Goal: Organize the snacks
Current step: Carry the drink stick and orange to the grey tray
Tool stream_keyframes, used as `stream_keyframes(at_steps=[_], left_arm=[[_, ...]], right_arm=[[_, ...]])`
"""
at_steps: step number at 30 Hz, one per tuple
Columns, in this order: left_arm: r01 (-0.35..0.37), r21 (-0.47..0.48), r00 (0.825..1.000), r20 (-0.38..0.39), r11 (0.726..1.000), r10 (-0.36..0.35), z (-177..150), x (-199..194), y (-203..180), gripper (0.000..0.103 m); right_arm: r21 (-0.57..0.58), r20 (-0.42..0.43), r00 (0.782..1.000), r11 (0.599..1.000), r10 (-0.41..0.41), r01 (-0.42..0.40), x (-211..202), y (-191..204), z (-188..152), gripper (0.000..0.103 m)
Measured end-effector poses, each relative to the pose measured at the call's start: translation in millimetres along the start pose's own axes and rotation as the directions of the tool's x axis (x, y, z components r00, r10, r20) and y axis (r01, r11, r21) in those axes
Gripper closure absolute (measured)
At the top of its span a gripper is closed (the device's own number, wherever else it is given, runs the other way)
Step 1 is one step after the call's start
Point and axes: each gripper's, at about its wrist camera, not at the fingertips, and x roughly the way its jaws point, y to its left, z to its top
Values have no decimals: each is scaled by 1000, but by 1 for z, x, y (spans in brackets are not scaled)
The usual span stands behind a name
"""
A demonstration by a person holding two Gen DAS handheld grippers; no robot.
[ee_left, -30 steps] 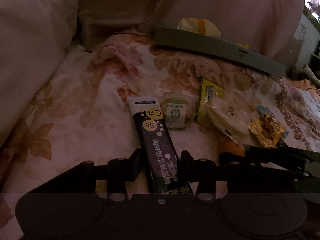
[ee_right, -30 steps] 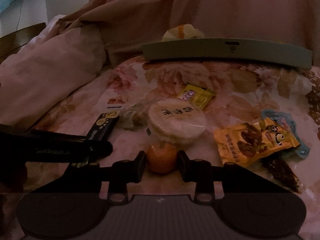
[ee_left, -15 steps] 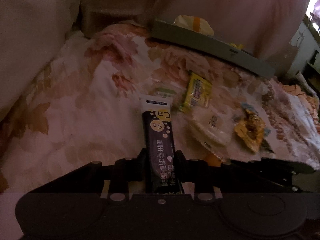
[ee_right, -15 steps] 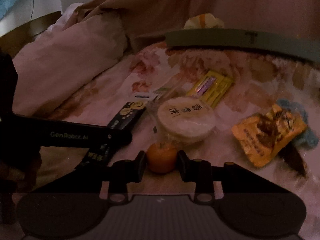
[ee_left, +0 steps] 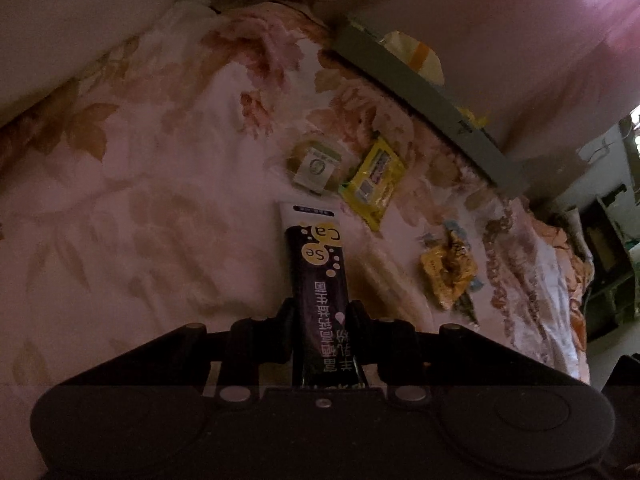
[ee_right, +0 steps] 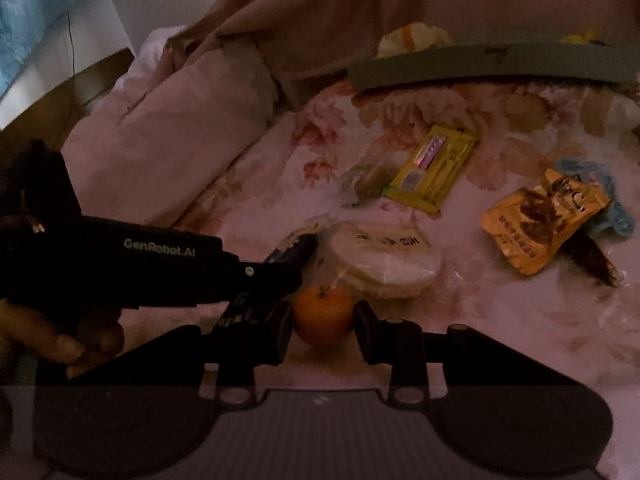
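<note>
Underneath everything lies a floral bedspread (ee_right: pixel 256 184) in pale pink and brown, with a bunched pink quilt (ee_right: pixel 168 128) heaped at its far left edge. Across the back of the bed a long grey tray (ee_right: pixel 492 66) stands on the cover, and a pale wrapped bun (ee_right: pixel 412 36) and a bit of yellow packaging show above its wall. Nearer, the loose snacks are spread on the cover: a round pack of white rice crackers (ee_right: pixel 384 258) sits just beyond the right gripper (ee_right: pixel 323 330), an orange snack bag (ee_right: pixel 540 224) lies well to the right with a blue wrapper (ee_right: pixel 612 200) tucked behind it, and a yellow packet (ee_right: pixel 434 170) lies farther back beside a small clear-wrapped green cake (ee_left: pixel 316 162). The left gripper (ee_left: pixel 320 328) has its two fingers pressed against the sides of a long dark sachet (ee_left: pixel 320 276) printed with yellow "Ca" and "Se" circles; the sachet sticks out forward along the fingers, its white end reaching toward the green cake. From the right wrist camera that same tool comes in from the left as a black body. The right gripper's fingers sit narrow, touching both sides of a small tangerine (ee_right: pixel 324 314), which looks to be down at the level of the cover just in front of the rice crackers.
</note>
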Motion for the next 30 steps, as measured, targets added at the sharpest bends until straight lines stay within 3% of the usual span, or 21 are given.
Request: stream_keyframes(at_steps=[7,15,30], left_arm=[[55,31,997,59,998,-56,4,-8,-12,74],[73,75,995,60,994,-78,14,4,-40,74],[60,208,987,136,976,-90,53,25,-98,74]], right_arm=[[1,112,993,1000,-28,28,-22,0,8,65],[37,157,982,994,-109,105,-26,-17,15,65],[70,277,941,981,-192,180,-42,-51,42,65]])
